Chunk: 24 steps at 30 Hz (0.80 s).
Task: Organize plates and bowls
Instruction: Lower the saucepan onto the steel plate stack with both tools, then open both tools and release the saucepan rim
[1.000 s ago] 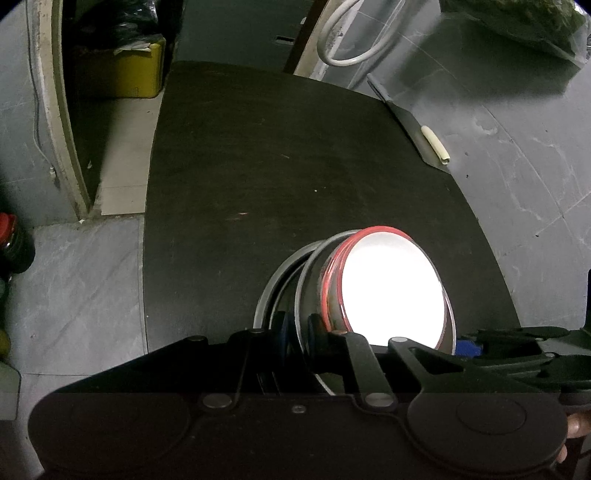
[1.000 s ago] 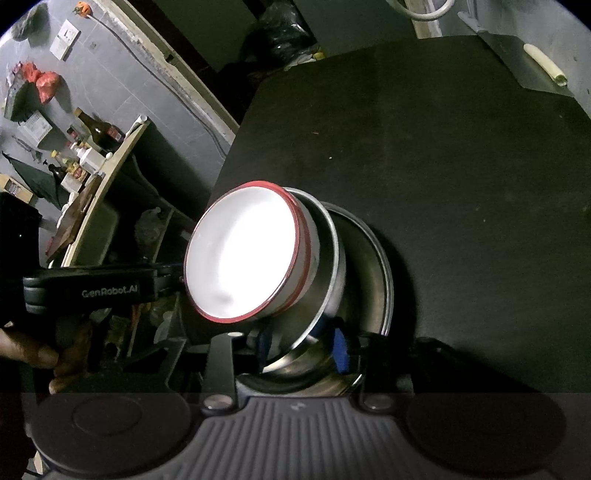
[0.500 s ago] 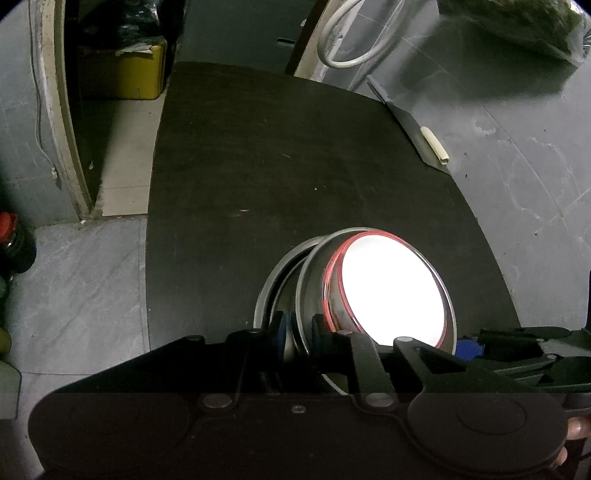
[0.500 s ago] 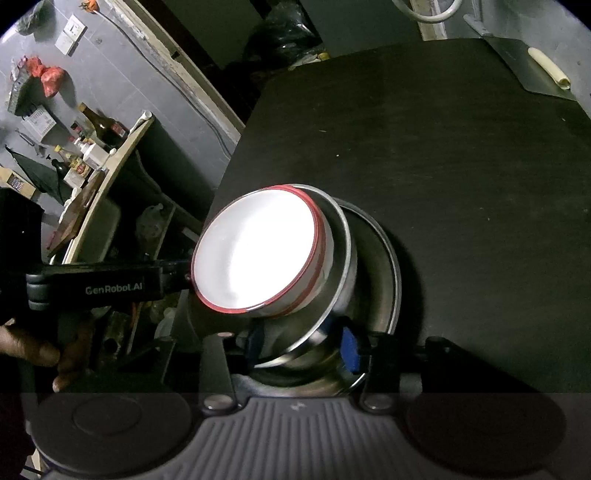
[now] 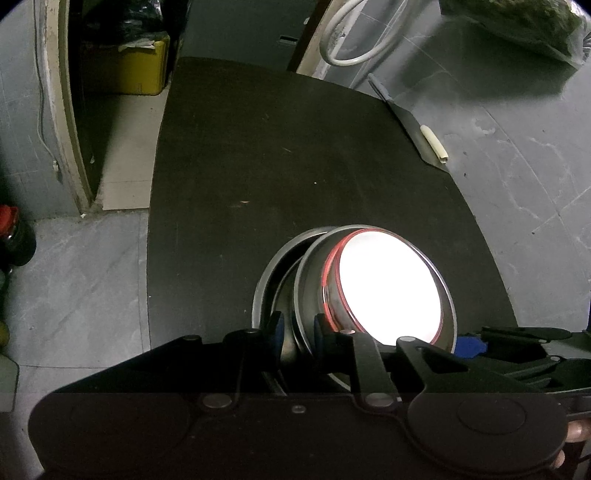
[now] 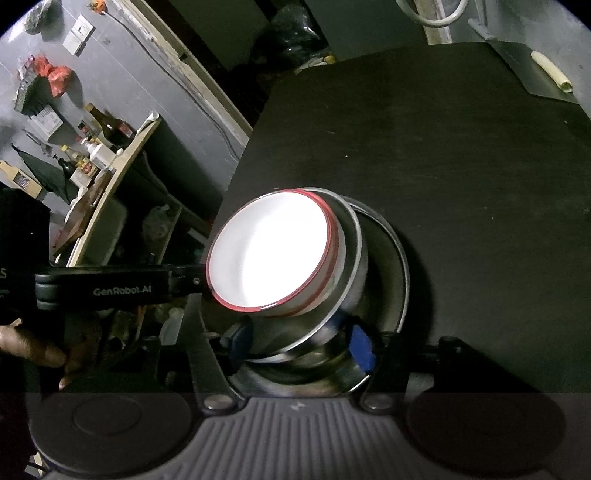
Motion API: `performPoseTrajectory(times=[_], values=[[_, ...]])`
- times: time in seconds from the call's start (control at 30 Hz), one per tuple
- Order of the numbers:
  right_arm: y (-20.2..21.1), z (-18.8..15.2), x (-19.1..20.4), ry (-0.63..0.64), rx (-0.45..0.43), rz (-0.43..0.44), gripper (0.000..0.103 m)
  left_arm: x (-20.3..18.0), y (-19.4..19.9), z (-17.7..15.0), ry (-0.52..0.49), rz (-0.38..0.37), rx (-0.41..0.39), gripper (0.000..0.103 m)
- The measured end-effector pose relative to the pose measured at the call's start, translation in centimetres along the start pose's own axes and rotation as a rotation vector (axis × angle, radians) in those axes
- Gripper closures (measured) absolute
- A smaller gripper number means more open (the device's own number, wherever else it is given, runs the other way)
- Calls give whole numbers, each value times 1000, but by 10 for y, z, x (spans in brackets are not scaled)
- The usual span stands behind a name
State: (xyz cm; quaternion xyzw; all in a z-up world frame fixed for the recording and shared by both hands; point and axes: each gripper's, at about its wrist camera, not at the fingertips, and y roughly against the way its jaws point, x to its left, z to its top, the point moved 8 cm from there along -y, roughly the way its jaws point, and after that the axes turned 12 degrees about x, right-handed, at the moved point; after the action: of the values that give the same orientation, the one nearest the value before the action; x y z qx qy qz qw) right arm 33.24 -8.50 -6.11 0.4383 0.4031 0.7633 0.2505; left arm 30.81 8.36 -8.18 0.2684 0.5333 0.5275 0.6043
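A white bowl with a red rim (image 5: 388,288) (image 6: 269,251) sits nested in a steel bowl (image 5: 310,295) (image 6: 351,266). That bowl leans in a steel plate (image 5: 269,280) (image 6: 399,273) on the near part of the black tabletop (image 5: 277,166). My left gripper (image 5: 297,326) straddles the steel bowl's near rim. Its jaws are opening, with a small gap at the pads. My right gripper (image 6: 301,343) also has the steel bowl's rim between its blue pads. Its jaws are opening and stand well clear of the metal. From the right wrist view the left gripper's body (image 6: 110,288) reaches in behind the white bowl.
A dark flat blade with a pale roll (image 5: 434,147) lies at the table's far right edge. Beyond are a white hose (image 5: 354,44), a yellow box (image 5: 125,70) and a green bag (image 5: 517,26). A shelf of bottles (image 6: 99,144) stands left of the table.
The right jaws have spread much wider around the steel bowl's rim. The left jaws have eased apart slightly. The nested bowls have settled lower into the plate.
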Motion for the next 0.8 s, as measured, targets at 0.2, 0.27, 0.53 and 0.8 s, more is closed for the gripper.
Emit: performPoseTrajectory(times=[0.2, 0.27, 0.53, 0.8], values=[[2, 0, 0, 11, -6, -5, 35, -1, 1, -3, 4, 0, -5, 76], [3, 0, 0, 13, -9, -3, 34, -2, 1, -4, 2, 3, -6, 75], [11, -2, 6, 42, -34, -23, 27, -2, 5, -4, 1, 9, -19, 69], [20, -9, 7, 65, -51, -29, 24, 11, 20, -9, 43, 65, -70, 31]])
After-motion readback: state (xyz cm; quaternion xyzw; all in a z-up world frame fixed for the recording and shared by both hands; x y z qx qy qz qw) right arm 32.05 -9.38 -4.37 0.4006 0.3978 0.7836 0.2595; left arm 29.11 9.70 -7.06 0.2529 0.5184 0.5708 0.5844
